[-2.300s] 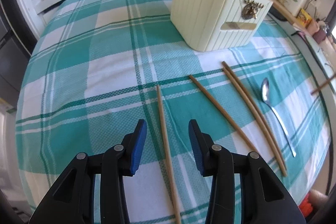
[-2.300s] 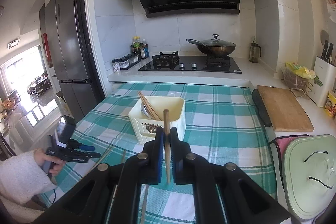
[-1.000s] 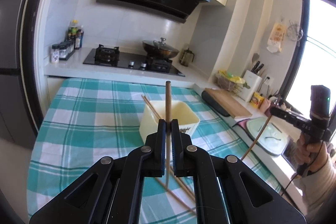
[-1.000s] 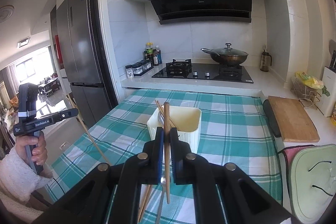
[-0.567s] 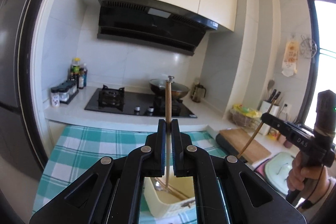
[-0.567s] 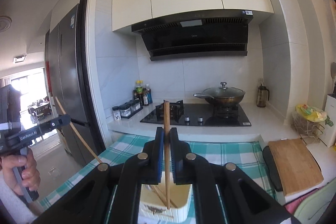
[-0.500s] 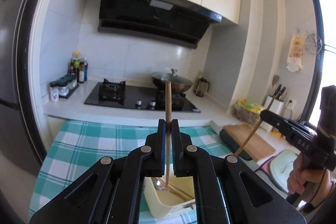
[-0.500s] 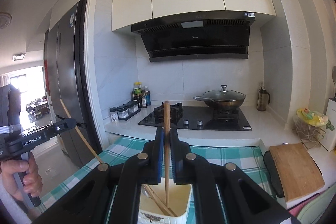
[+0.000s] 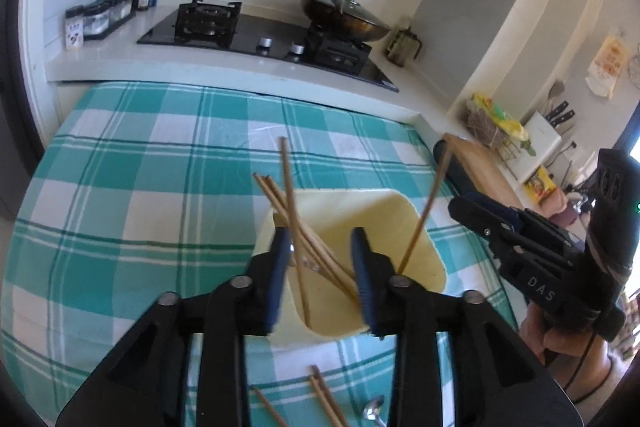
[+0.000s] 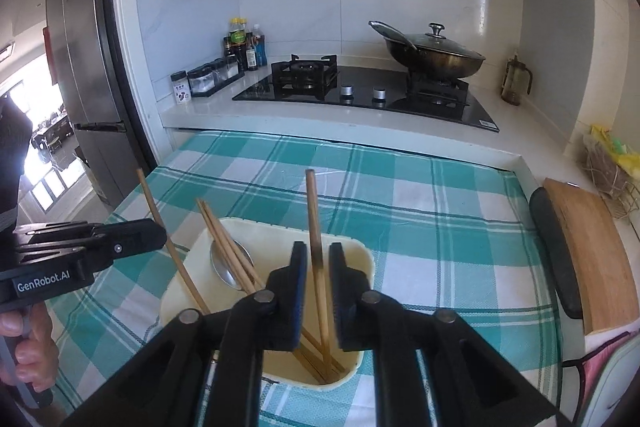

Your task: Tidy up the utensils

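While both my grippers hang over the cream plastic holder (image 10: 362, 261), jaws just opening: left gripper (image 9: 320, 267) half-wide, right gripper (image 10: 318, 277) narrowly, each around a loose slim wooden chopstick (image 10: 316, 247) standing inside it.

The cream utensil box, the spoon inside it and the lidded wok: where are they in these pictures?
cream utensil box (image 10: 362, 259): right wrist view, far right rim.
spoon (image 10: 224, 267): right wrist view, its bowl inside the box.
lidded wok (image 10: 436, 57): right wrist view, its side wall.
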Available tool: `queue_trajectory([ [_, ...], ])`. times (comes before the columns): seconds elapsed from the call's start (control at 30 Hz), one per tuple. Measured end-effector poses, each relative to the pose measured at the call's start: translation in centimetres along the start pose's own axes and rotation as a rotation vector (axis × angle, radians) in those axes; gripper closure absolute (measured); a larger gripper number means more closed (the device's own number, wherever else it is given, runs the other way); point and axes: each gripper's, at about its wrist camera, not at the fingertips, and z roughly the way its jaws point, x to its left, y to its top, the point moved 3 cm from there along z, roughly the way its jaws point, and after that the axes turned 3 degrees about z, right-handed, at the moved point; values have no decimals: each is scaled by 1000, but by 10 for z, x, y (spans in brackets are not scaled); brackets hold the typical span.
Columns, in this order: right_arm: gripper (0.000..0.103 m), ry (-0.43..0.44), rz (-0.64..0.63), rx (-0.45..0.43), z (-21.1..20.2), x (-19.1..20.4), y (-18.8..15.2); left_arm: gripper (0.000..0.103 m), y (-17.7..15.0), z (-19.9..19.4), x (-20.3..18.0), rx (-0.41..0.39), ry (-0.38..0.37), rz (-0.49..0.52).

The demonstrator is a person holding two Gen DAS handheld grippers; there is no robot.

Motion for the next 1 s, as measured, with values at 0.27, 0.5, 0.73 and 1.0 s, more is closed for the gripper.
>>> queue_trajectory([
  [0.27, 53, 43, 51, -5, -81, -34, -102, 33, -150, -67, 22, 233, -75, -62],
  [0.5, 53, -79, 159, 193, -109, -54, -268, 33, -263, -74, -3, 308, 13, -7],
  [0.73, 53, 10, 165, 177, -117, -20, -279, 32, -239, -45, -23, 188, 72, -16],
  [1.0, 69, 109, 43, 222, -84, 30, -273, 32, -239, 2, -23, 183, 198, -30],
])
